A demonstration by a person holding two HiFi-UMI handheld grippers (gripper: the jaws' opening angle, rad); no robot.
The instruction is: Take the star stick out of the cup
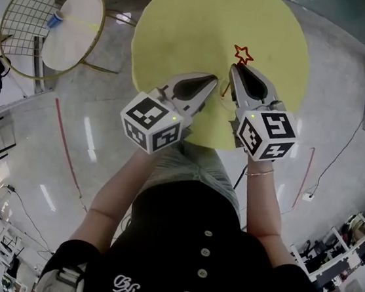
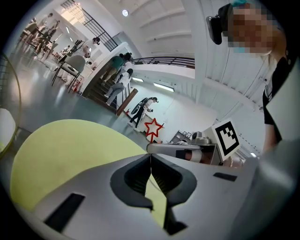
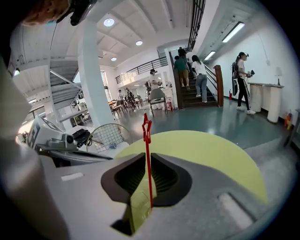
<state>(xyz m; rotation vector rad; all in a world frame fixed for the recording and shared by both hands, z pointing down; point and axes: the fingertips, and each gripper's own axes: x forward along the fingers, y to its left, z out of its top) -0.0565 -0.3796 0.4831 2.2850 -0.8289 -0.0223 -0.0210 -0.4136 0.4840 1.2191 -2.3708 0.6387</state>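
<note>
A thin red stick topped with a red outline star (image 1: 243,54) (image 2: 153,127) stands upright over the round yellow table (image 1: 185,17). My right gripper (image 1: 233,68) (image 3: 146,157) is shut on the stick (image 3: 149,178), which passes between its jaws with the star (image 3: 146,126) above them. A clear cup (image 1: 225,88) shows only faintly between the two grippers' tips. My left gripper (image 1: 214,80) (image 2: 150,157) has its tips pressed together, seemingly on the cup's thin clear rim. The stick's lower end is hidden.
A round wire-frame seat (image 1: 52,23) with a white pad and a small blue object (image 1: 54,20) stands to the table's left. Red tape lines (image 1: 67,148) mark the grey floor. A cable runs to a socket (image 1: 307,196) on the right. Several people move far behind.
</note>
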